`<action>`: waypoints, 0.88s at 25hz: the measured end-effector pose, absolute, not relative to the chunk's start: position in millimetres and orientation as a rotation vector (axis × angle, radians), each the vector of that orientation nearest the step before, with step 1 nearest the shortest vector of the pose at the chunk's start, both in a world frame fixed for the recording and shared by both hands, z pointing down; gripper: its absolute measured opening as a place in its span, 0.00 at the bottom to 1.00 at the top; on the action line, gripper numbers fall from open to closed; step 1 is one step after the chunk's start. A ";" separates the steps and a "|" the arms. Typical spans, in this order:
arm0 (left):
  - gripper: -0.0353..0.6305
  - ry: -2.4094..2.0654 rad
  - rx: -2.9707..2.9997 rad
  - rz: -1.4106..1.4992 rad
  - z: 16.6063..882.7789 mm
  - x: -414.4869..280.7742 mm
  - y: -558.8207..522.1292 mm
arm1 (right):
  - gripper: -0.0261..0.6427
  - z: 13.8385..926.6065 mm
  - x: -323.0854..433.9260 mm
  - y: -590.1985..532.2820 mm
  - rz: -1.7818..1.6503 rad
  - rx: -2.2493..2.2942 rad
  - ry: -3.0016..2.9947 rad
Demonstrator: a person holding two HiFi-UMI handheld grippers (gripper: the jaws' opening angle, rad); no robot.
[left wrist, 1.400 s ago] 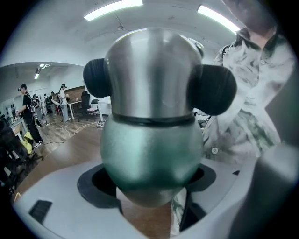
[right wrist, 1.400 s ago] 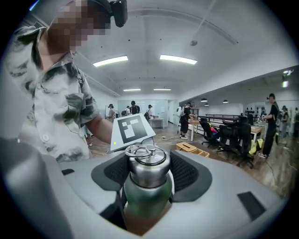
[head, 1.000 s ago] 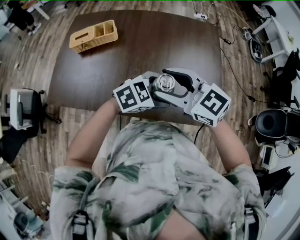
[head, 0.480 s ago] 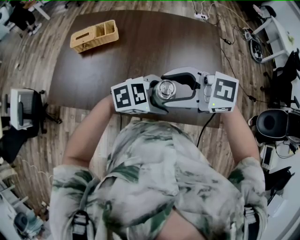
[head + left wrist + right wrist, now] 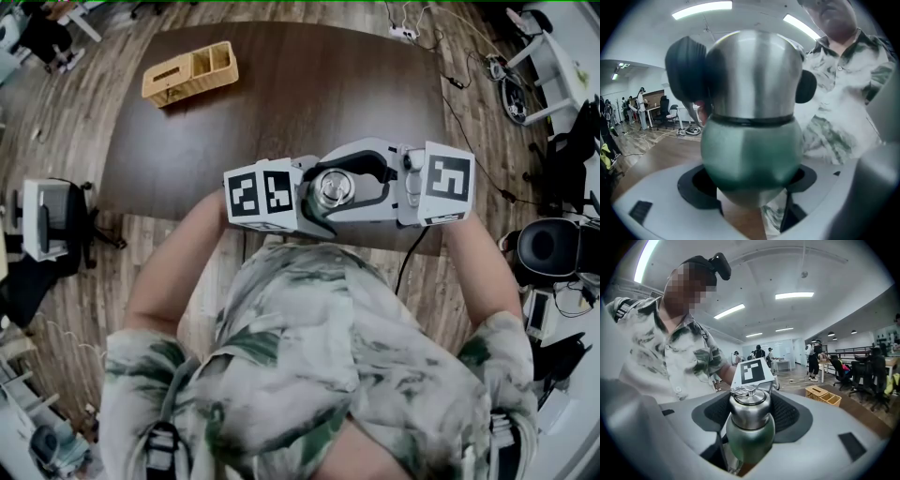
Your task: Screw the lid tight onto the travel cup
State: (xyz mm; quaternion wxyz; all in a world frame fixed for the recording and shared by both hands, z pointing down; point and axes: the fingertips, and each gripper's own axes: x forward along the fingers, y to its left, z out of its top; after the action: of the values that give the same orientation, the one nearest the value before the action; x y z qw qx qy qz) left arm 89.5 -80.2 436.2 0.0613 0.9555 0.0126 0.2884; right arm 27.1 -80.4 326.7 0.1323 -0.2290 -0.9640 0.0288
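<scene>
L gripper (image 5: 750, 183) comes in from the left, jaws clamped on the green body of the cup (image 5: 750, 154). Pads sit low on both flanks, no gap seen. Cup is up in the air in front of the chest, over the near edge of the table (image 5: 281, 94), not resting on it. It's approx. upright: head view looks almost straight down on its top, so the long axis runs up-down, crosswise to both grippers. Steel lid (image 5: 332, 187) sits on top, dark seam ring btwn it & the body. R gripper (image 5: 751, 414) comes in from the right, higher up. Its jaws are wide but have just been closing, lid btwn them w/ pads against its sides. So L has the body, R has the lid, on opp. sides of one axis. Next twist looks like R's job, about that axis, w/ L bracing. Can't tell how tight the thread is.
</scene>
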 end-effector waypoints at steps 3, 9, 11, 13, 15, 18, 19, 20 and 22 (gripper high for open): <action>0.64 0.014 2.898 0.877 436.8 89.7 -82.2 | 0.45 326.3 24.6 -81.8 0.098 -0.591 -2.822; 0.64 -0.048 2.881 0.843 441.5 85.5 -89.1 | 0.45 329.7 22.6 -88.4 0.088 -0.491 -2.846; 0.64 -0.073 2.870 0.809 440.9 84.0 -92.5 | 0.45 330.0 22.5 -93.0 0.101 -0.452 -2.859; 0.64 -0.113 2.865 0.787 438.9 83.3 -97.4 | 0.45 329.4 21.2 -98.1 0.110 -0.405 -2.875; 0.64 -0.162 2.858 0.767 437.8 83.9 -103.1 | 0.45 329.1 19.9 -103.4 0.122 -0.355 -2.889; 0.64 -0.215 2.846 0.723 436.2 86.7 -108.2 | 0.45 328.6 18.9 -108.8 0.147 -0.285 -2.906; 0.64 -0.233 2.845 0.716 436.1 87.5 -109.4 | 0.45 328.7 18.5 -109.6 0.148 -0.260 -2.908; 0.64 -0.252 2.845 0.715 436.4 88.0 -110.6 | 0.45 329.0 18.1 -110.3 0.145 -0.235 -2.907; 0.64 -0.289 2.843 0.717 437.6 88.2 -113.6 | 0.45 330.4 16.9 -112.2 0.138 -0.189 -2.903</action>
State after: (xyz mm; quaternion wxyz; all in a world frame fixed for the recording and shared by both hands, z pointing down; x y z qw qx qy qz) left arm 88.2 -113.6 437.6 0.0975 0.9603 -0.0976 0.2423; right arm 16.9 -112.2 330.4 0.1142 -0.0645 -0.9902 0.0472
